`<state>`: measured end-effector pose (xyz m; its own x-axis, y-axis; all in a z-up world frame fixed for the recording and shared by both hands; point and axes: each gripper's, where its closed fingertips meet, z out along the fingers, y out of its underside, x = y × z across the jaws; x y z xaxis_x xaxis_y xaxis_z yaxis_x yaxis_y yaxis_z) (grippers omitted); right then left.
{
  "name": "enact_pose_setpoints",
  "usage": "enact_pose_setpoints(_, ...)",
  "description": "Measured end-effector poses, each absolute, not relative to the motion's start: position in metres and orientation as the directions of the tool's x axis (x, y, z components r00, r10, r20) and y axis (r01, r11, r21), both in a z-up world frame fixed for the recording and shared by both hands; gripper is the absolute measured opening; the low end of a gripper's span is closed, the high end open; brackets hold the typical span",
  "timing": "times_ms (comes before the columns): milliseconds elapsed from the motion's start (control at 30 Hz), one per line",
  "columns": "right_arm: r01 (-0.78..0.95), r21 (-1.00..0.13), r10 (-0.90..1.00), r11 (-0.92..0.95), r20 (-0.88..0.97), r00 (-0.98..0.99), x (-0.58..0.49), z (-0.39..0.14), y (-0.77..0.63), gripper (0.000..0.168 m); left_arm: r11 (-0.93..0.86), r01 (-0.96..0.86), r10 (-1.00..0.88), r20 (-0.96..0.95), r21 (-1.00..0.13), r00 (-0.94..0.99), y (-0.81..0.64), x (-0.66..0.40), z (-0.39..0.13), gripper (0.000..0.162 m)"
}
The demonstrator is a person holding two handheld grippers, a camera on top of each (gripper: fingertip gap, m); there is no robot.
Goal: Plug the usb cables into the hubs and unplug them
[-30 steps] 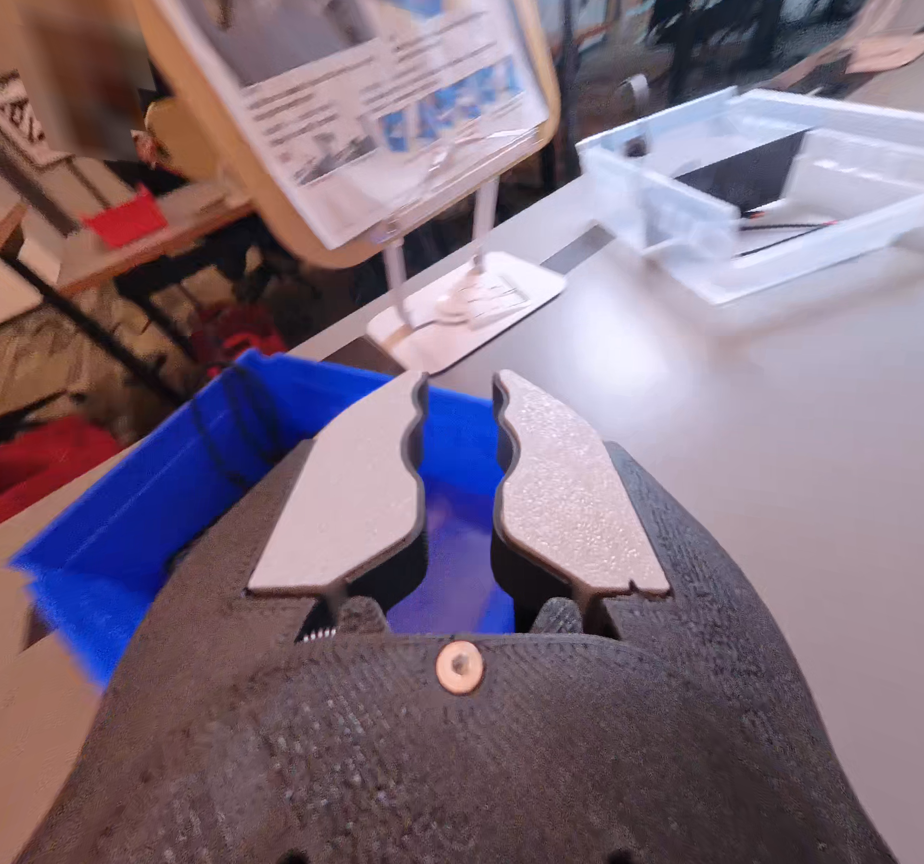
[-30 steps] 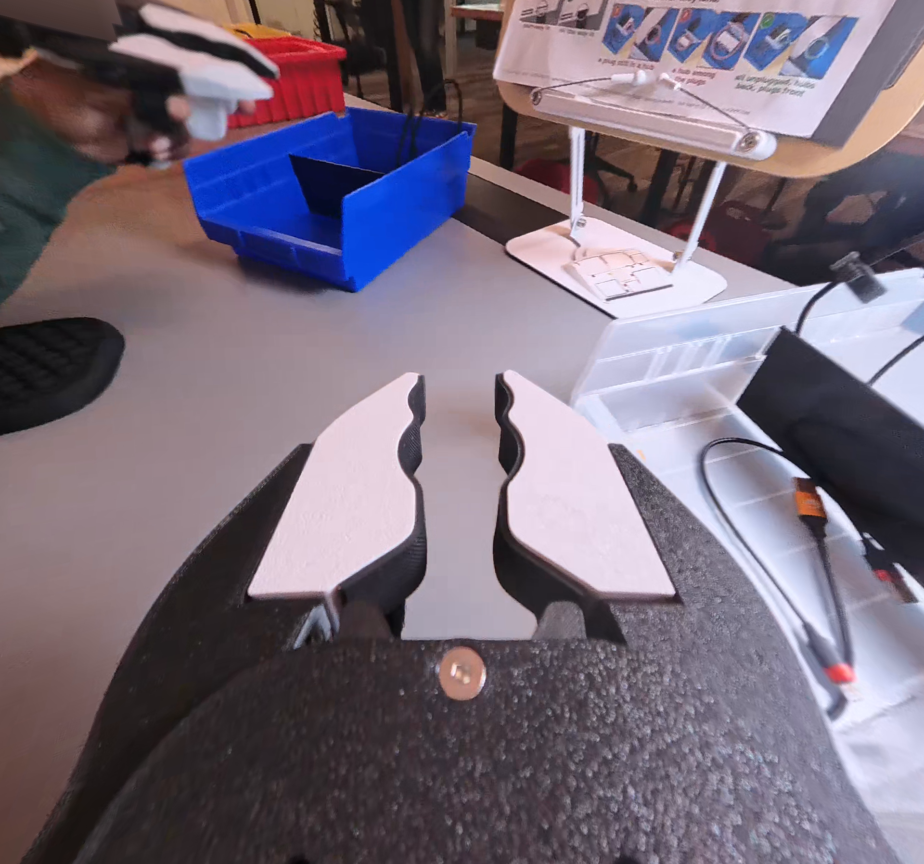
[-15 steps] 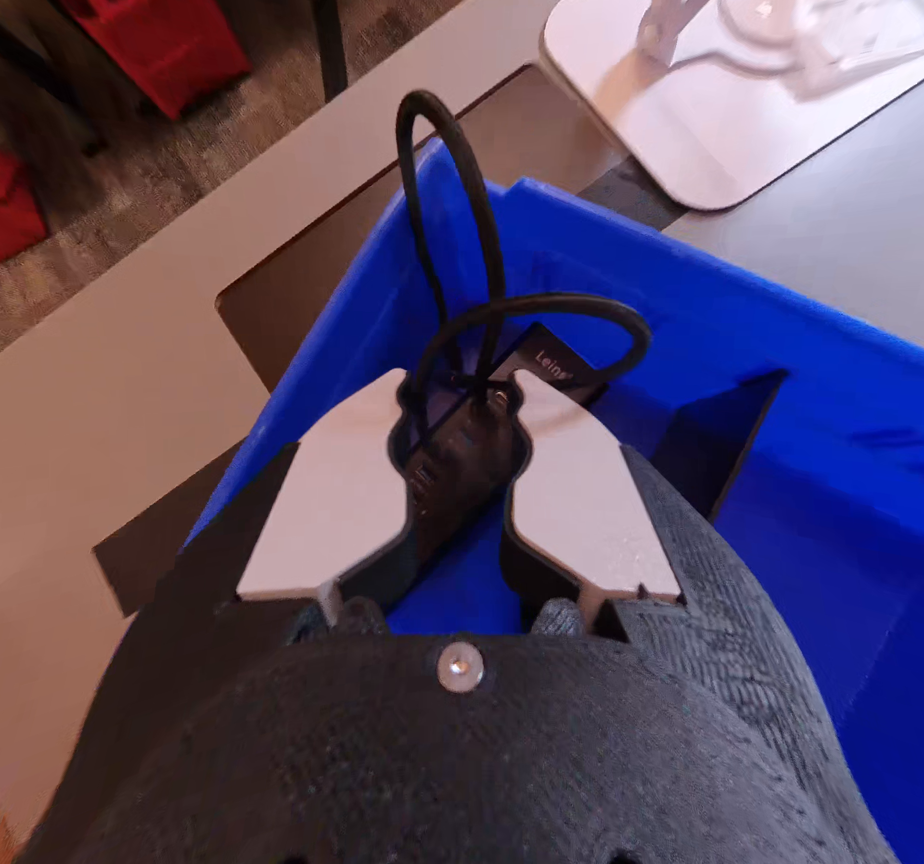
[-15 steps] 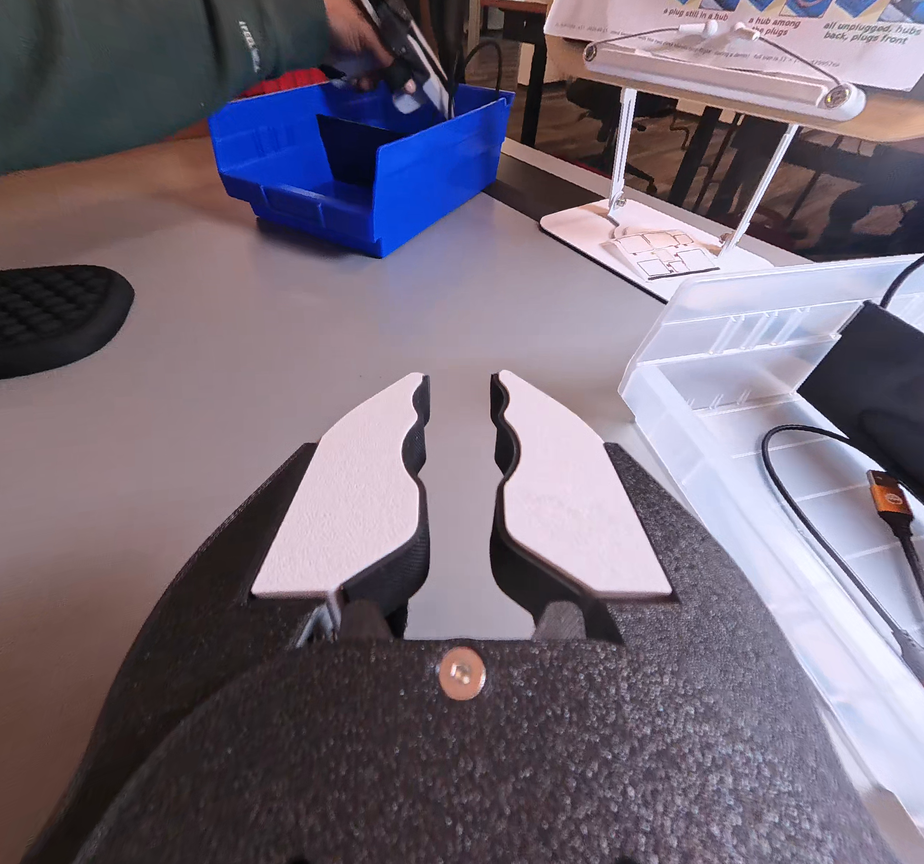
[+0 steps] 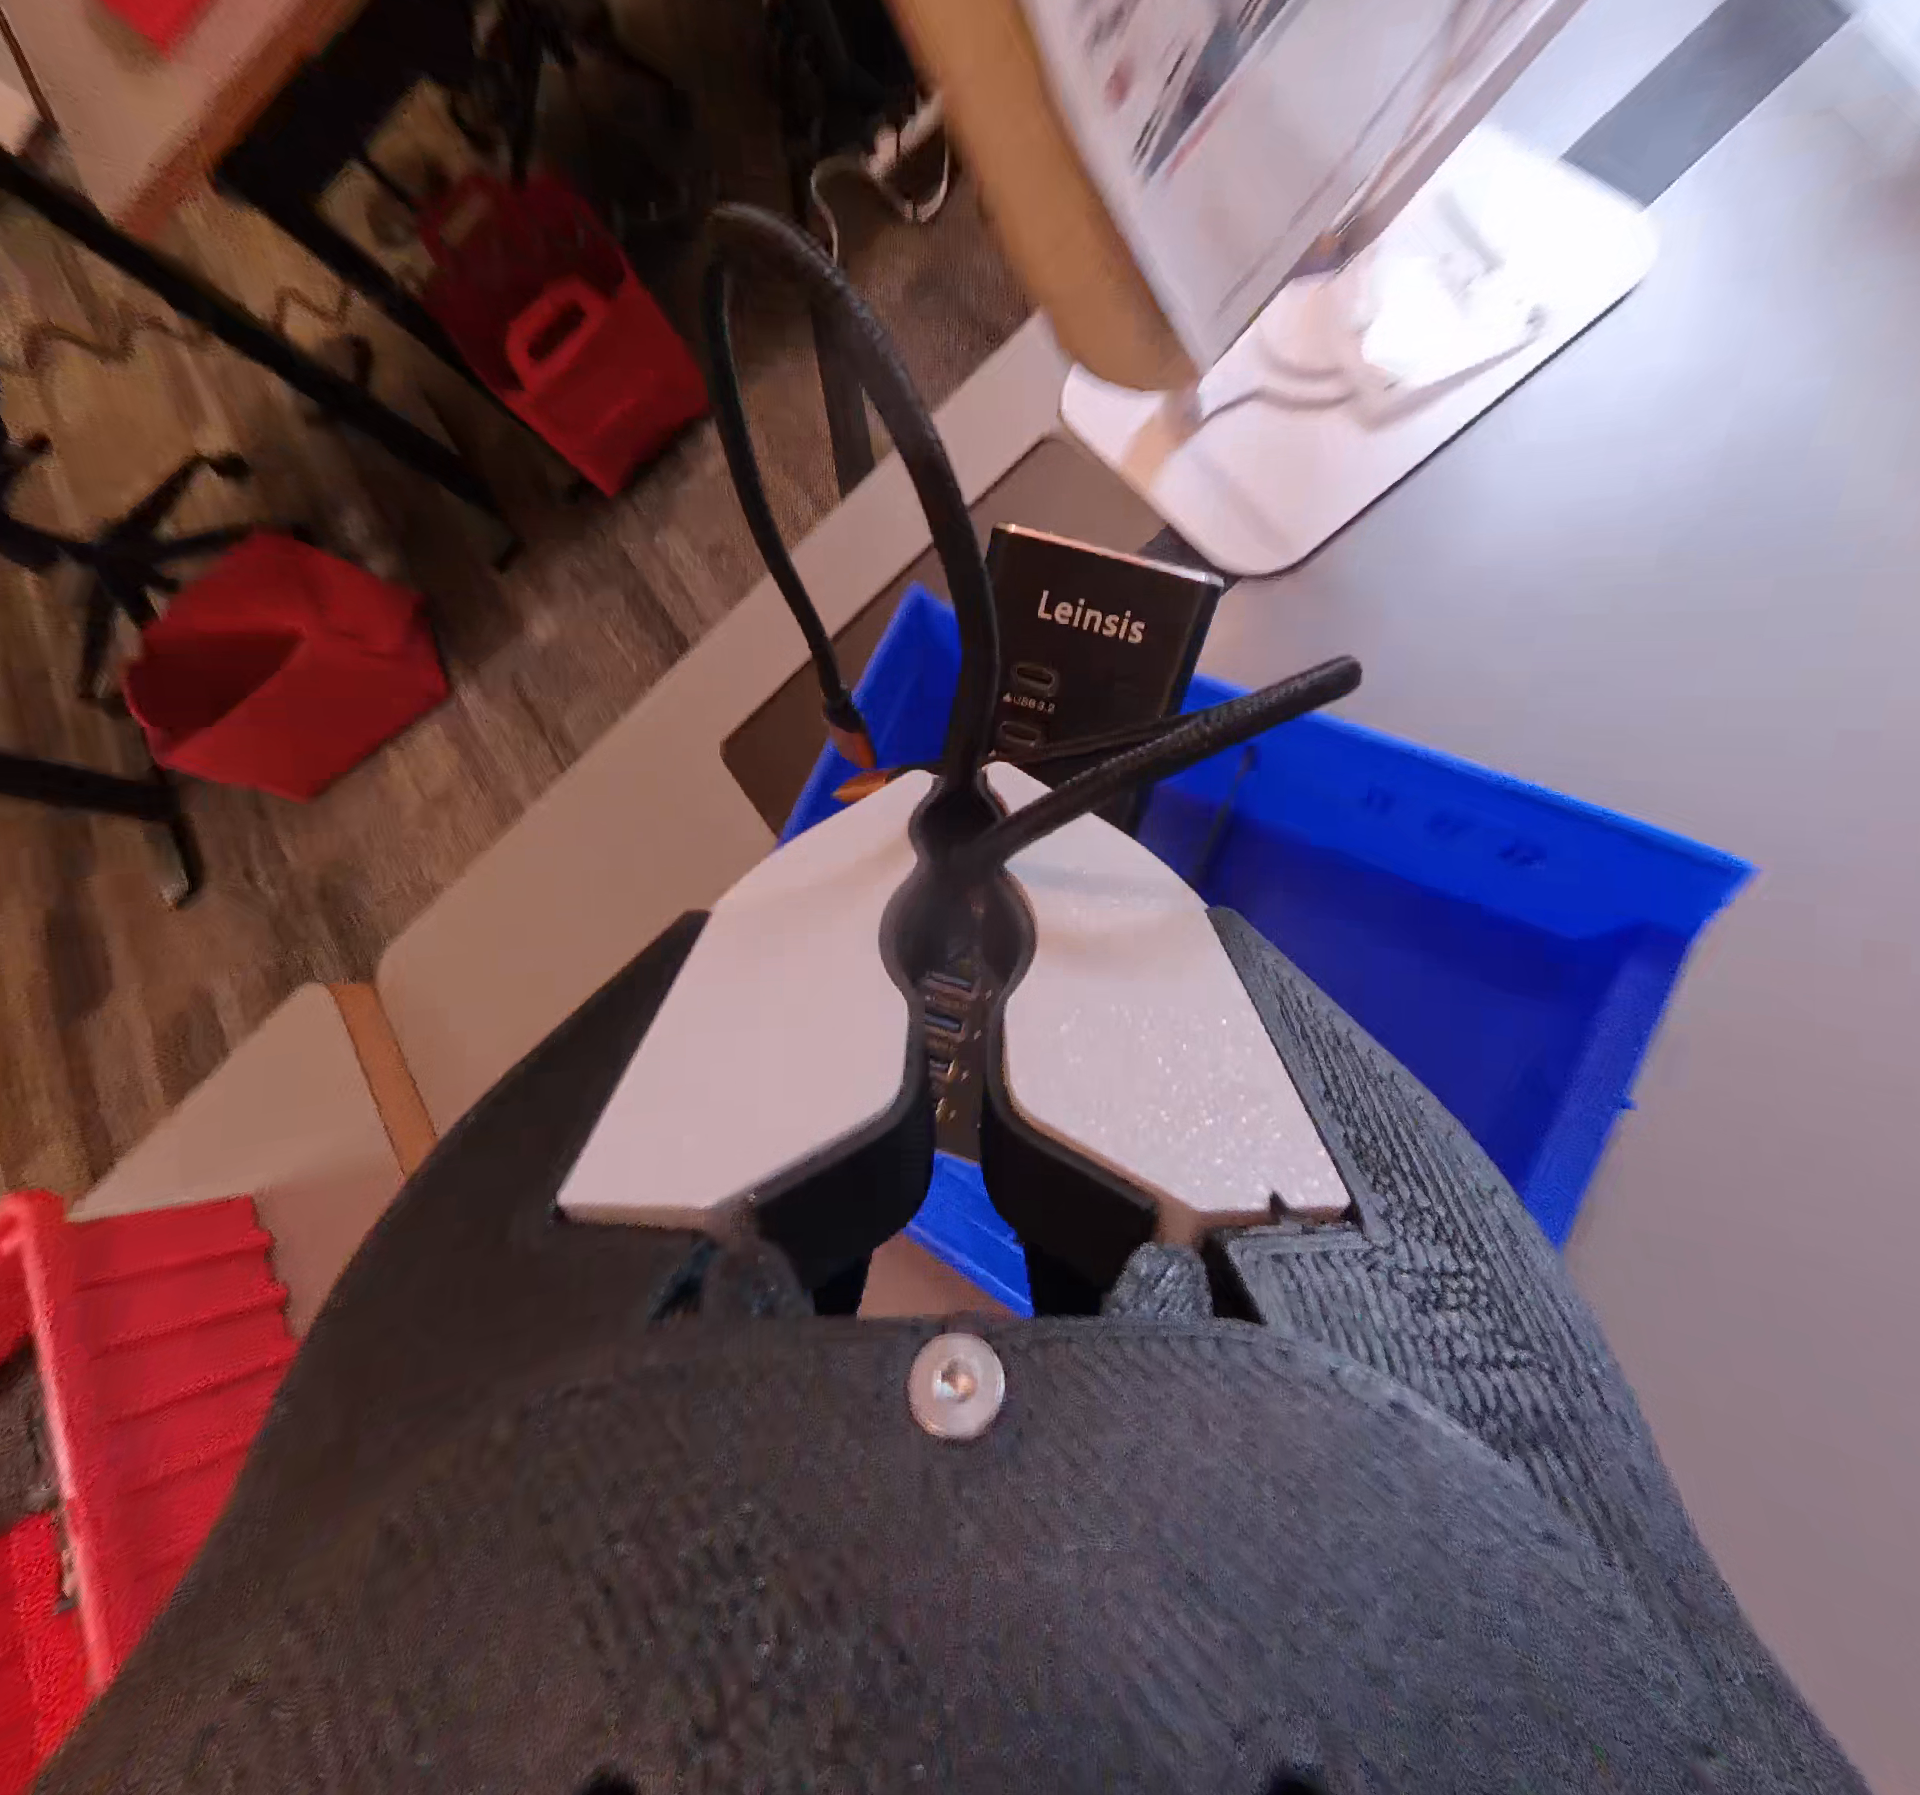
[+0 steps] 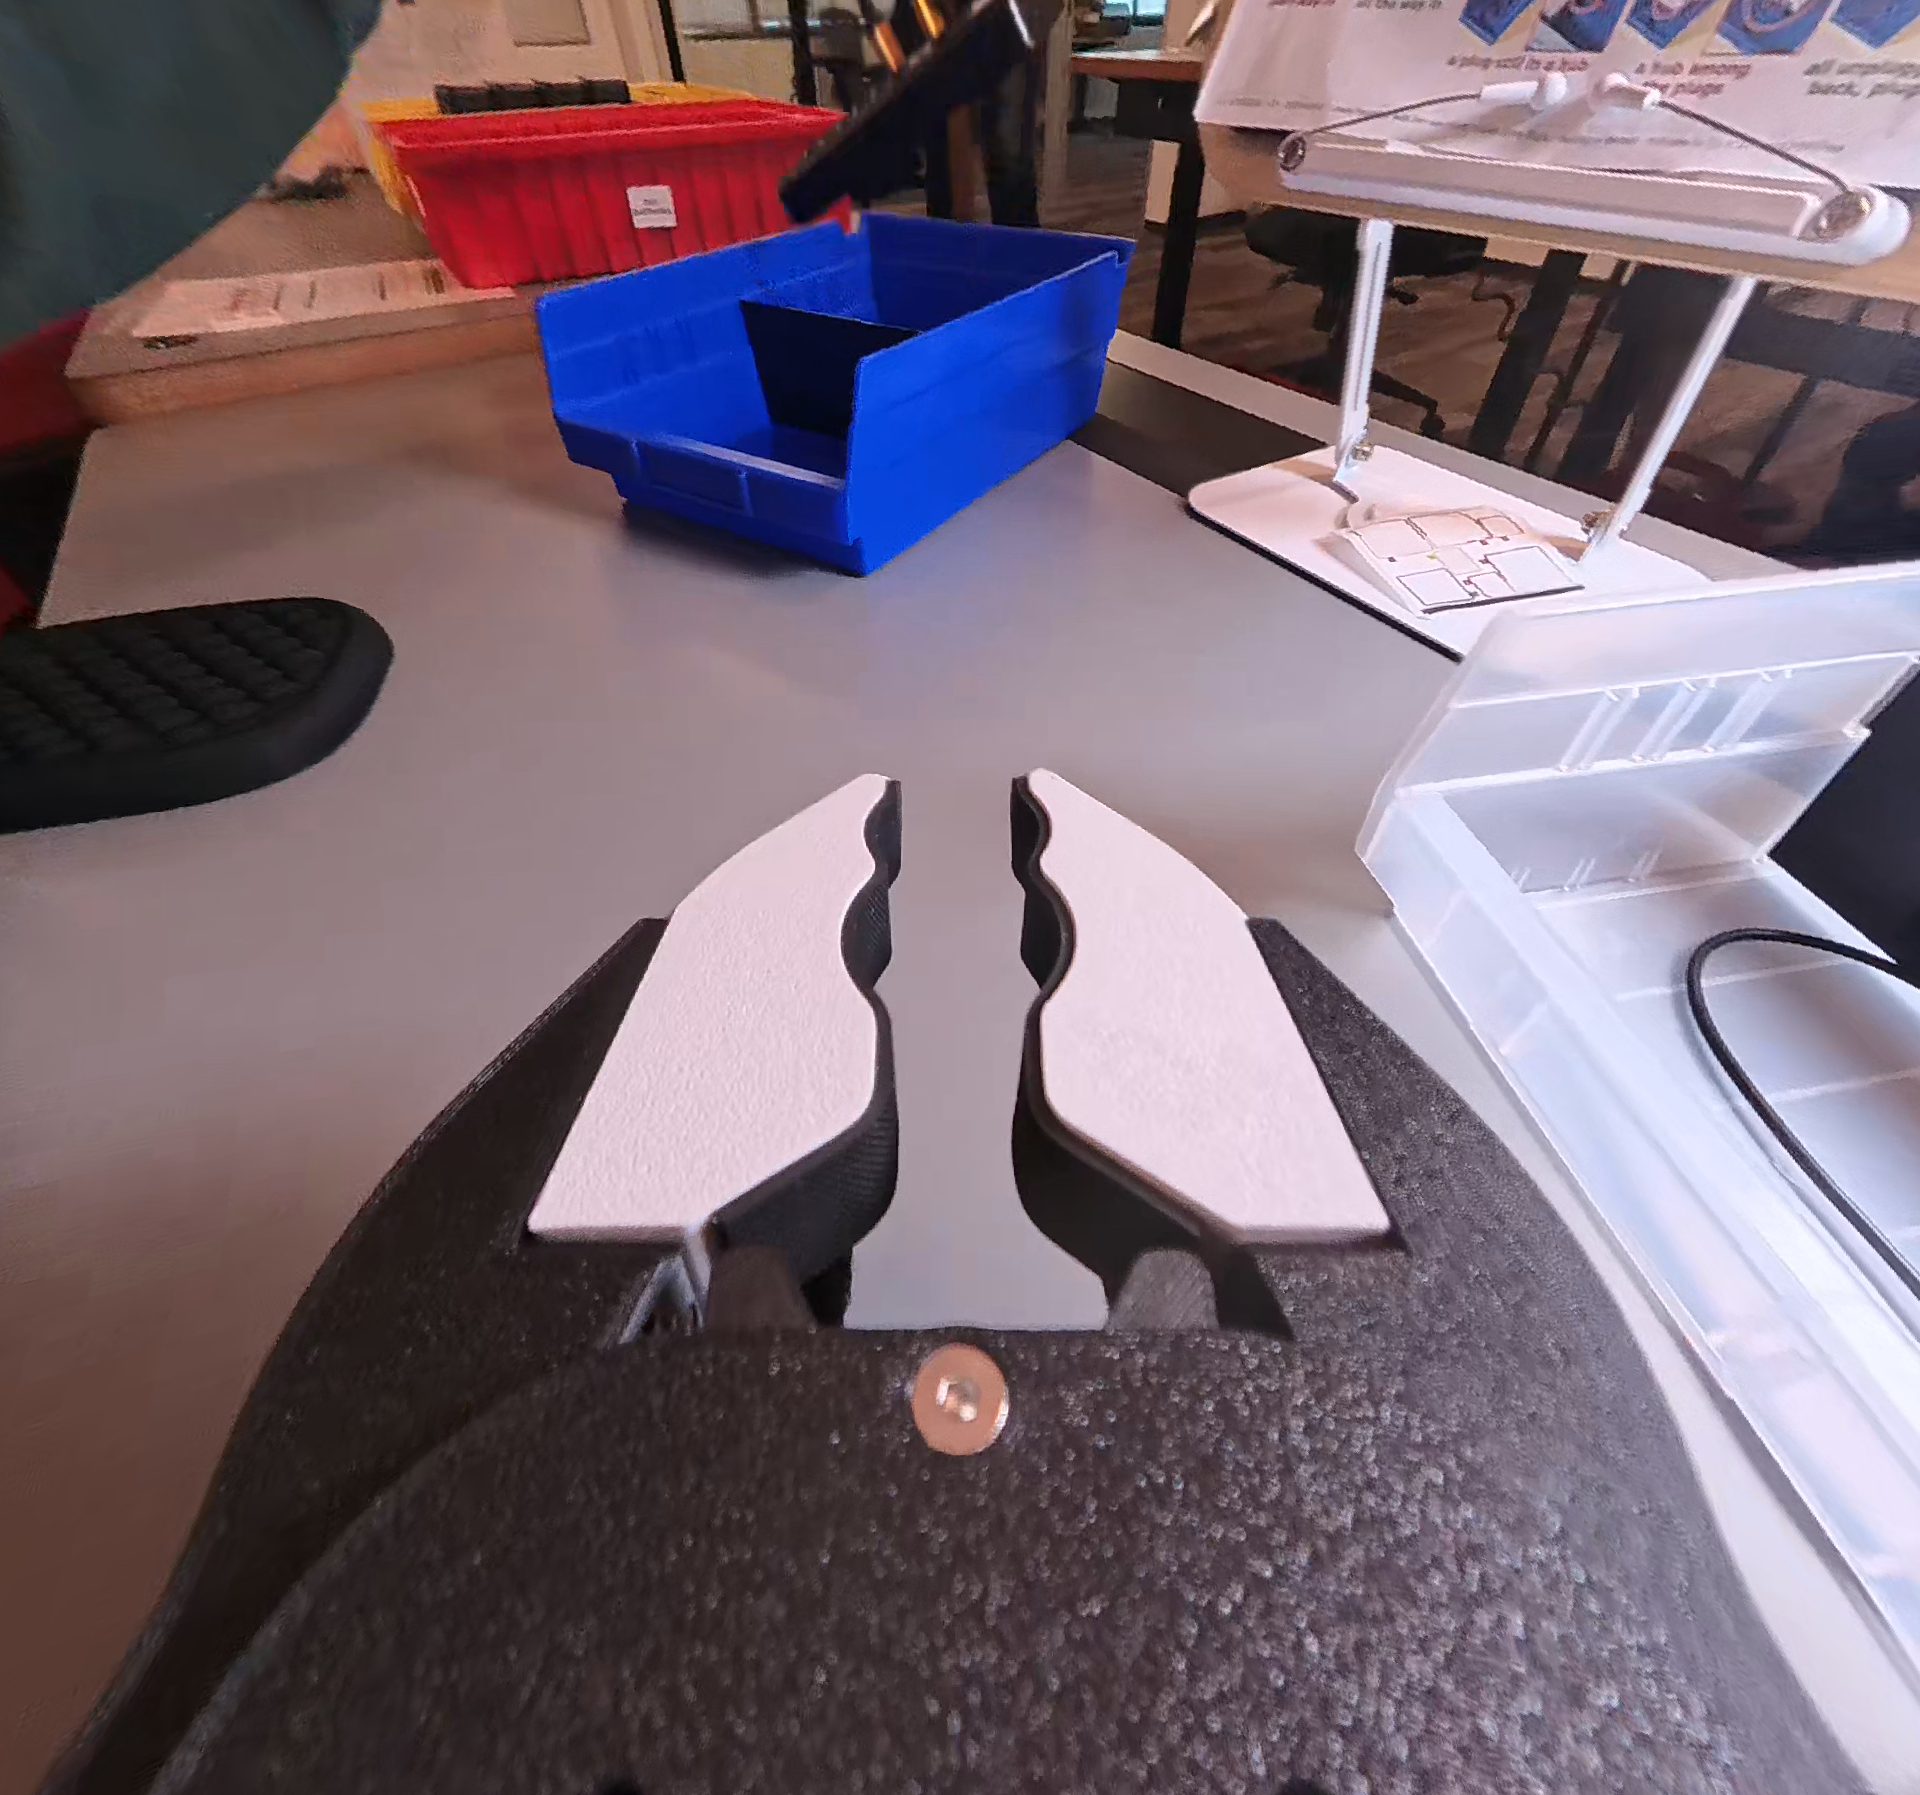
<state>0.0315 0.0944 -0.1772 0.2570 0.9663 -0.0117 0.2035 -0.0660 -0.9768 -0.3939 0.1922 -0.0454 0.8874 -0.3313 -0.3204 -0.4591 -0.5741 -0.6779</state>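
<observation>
Above the blue bin (image 5: 1455, 966), the left gripper (image 5: 961, 872) is holding a black USB hub (image 5: 1091, 644) clear of the bin's walls, its jaws pressed tight on the hub's lower end so that the port side is facing the camera. Two braided black cables (image 5: 831, 415) are arching up and out from the hub; whether their plugs are seated in ports is hidden by the jaws. In the right wrist view the same hub (image 6: 914, 83) is hanging in the air over the bin (image 6: 831, 384), under the person's green sleeve (image 6: 177, 52).

The right gripper (image 6: 956, 800) is hovering low over the grey bench (image 6: 623, 706), its jaws parted by a narrow gap and gripping nothing. Just to its right a clear plastic tray (image 6: 1621, 810) is lying with a thin black cable (image 6: 1766, 1018) in it.

To do this step well, the hub probably wants carrying toward the middle of the bench with the grip kept firm and level, since the loose cables are swinging weight to one side and could twist the hub in the jaws. Setting it down or steadying it with the ports turned toward the right gripper would likely make pulling or pushing a plug straight along the port's axis easier, avoiding sideways strain.
</observation>
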Motion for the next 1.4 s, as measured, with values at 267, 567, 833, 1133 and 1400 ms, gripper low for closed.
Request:
enact_pose_setpoints(267,0.123,-0.991,0.993,-0.055,-0.041,0.113,-0.014,-0.146,0.056,0.035,-0.264,-0.471,-0.567,-0.26,-0.842,0.782,0.127,-0.233,0.02,0.005)
enact_pose_setpoints(567,-0.074,-0.997,0.994,0.001,-0.007,0.107,-0.048,-0.115,0.036,0.089,-0.197,-0.169,-0.887,0.102,-0.966,0.451,0.053,-0.037,-0.033,0.004)
enact_pose_setpoints(833,-0.04,-0.991,0.99,-0.128,-0.125,-0.064,-0.024,-0.126,0.027,0.069,-0.42,0.053,-0.854,0.414,-0.906,0.315,0.047,-0.027,-0.076,0.005)
enact_pose_setpoints(1133,0.151,-0.85,0.836,-0.504,-0.525,-0.161,-0.023,-0.164,0.034,0.068,-0.482,0.106,-0.681,0.448,-0.87,0.578,0.071,-0.129,-0.135,0.038)
enact_pose_setpoints(1400,0.186,-0.809,0.802,-0.557,-0.582,-0.131,-0.021,-0.177,0.046,0.068,-0.199,0.027,-0.678,0.157,-0.98,0.718,0.059,-0.16,-0.087,0.024)
